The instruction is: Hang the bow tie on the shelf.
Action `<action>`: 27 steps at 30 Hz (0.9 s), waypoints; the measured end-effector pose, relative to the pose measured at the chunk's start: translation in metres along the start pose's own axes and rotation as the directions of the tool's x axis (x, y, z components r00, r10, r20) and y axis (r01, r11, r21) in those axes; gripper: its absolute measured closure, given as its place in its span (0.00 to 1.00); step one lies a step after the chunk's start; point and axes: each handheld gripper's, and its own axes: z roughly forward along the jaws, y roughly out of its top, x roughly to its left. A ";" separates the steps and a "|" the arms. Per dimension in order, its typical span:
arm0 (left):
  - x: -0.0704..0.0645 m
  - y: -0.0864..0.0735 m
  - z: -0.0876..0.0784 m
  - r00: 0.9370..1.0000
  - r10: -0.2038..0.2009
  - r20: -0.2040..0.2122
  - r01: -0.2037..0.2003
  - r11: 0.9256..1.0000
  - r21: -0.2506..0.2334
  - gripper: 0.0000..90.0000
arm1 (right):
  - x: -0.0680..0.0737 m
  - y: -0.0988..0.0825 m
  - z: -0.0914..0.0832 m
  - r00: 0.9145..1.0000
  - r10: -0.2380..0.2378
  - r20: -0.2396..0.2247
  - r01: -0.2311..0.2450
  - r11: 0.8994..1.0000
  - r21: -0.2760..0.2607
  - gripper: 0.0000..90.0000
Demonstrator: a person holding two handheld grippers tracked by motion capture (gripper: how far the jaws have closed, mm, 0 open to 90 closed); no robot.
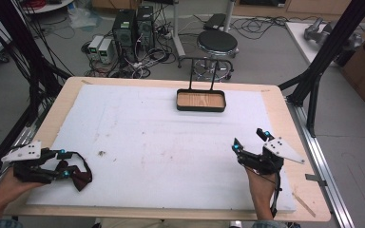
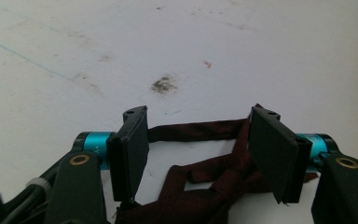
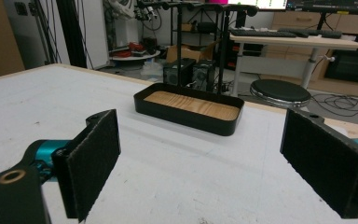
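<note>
A dark maroon cloth [image 1: 81,177] lies crumpled on the white mat near the front left corner. My left gripper [image 1: 73,164] sits low over it, pointing right. In the left gripper view the cloth [image 2: 205,186] lies between the two pads, one strip stretching from pad to pad. My left gripper [image 2: 198,128] stands partly open, and the pads do not squeeze the fabric. My right gripper [image 1: 250,139] rests at the front right, open and empty. Its jaws [image 3: 200,154] point at a black tray [image 3: 186,120] with a wooden floor.
The black tray [image 1: 201,109] stands at the far middle of the white mat [image 1: 161,142], with a tall black frame [image 1: 202,71] rising from it. A small dark stain [image 1: 101,153] marks the mat. Beyond the table are a stool [image 1: 217,42] and computer towers [image 1: 133,28].
</note>
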 end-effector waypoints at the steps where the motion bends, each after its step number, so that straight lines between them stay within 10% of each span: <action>1: -0.001 -0.001 -0.001 1.000 0.003 0.013 -0.003 1.000 -0.002 0.46 | 0.000 0.000 0.000 1.000 0.001 0.000 -0.001 1.000 0.000 0.12; 27: -0.010 -0.014 0.008 0.988 0.128 0.083 -0.137 0.985 0.106 0.70 | -0.001 0.000 0.000 1.000 0.023 0.021 -0.023 1.000 0.003 0.12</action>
